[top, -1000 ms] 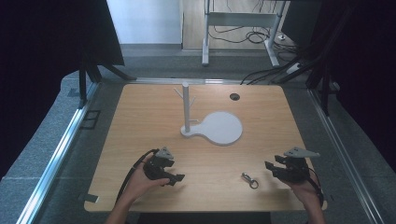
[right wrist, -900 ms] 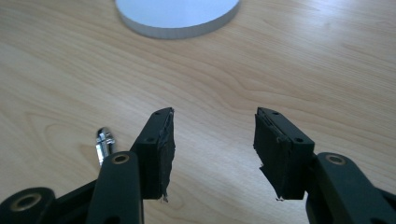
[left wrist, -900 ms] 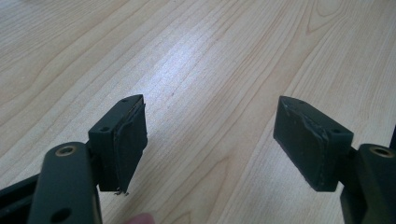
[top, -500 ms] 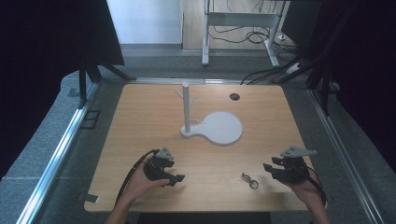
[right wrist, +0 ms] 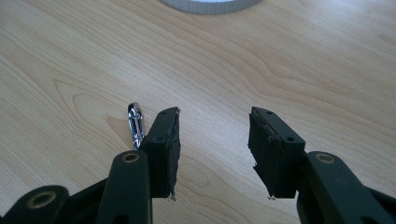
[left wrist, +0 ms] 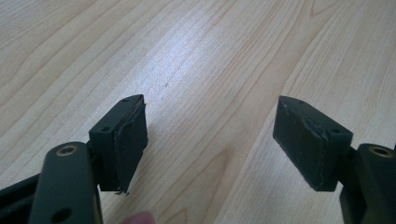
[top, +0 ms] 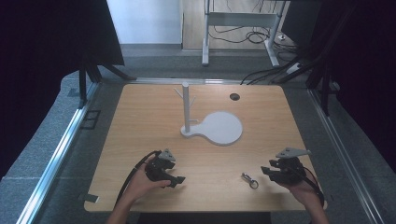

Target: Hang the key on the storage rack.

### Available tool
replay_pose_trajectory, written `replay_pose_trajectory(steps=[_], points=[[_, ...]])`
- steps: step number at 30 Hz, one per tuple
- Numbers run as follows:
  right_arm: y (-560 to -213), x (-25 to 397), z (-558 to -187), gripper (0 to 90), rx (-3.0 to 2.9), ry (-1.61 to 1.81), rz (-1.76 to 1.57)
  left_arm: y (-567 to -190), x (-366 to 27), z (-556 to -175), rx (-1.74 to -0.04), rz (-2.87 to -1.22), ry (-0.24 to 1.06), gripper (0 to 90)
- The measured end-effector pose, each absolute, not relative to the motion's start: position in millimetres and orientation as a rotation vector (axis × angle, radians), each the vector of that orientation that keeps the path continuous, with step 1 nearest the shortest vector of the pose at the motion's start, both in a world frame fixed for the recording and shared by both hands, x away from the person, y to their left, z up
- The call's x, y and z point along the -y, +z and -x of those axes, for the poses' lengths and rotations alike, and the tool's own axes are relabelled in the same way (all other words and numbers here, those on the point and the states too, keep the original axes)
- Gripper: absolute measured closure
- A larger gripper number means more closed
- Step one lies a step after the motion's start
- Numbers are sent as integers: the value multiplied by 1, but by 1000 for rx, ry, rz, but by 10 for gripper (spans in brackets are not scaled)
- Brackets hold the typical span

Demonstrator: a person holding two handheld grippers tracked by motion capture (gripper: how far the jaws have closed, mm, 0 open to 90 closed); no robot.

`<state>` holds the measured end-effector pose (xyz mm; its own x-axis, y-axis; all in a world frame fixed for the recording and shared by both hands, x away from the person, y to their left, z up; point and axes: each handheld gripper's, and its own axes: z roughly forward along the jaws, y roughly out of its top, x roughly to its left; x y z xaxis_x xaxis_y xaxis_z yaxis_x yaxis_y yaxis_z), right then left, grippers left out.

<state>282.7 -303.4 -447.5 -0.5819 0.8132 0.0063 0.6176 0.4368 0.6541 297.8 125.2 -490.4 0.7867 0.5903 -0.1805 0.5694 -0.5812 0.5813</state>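
A small shiny metal clasp with a ring (top: 250,180) lies on the wooden table (top: 140,126) near its front edge. In the right gripper view the clasp (right wrist: 135,123) pokes out just beyond the left jaw, outside the gap. My right gripper (top: 271,172) is open, a short way right of the clasp, with nothing between its jaws (right wrist: 212,140). My left gripper (top: 175,179) rests at the front left, open wide over bare wood (left wrist: 210,135). A white stand (top: 187,109) with short pegs rises from a round white base (top: 222,128) at the table's middle.
A small dark round hole (top: 234,96) sits near the table's far edge. Metal rails (top: 56,154) run along both sides of the table. Desk legs and cables (top: 243,28) lie on the floor beyond.
My right gripper has shifted slightly left toward the clasp. The left gripper has stayed in place.
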Motion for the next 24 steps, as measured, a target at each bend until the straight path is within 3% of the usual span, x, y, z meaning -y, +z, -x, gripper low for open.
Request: replay_pose_trajectory(steps=[24], points=[[-452,284,-278,535,-2473,852,-1159,-499,-113,-296,-835,-2379,16,266]])
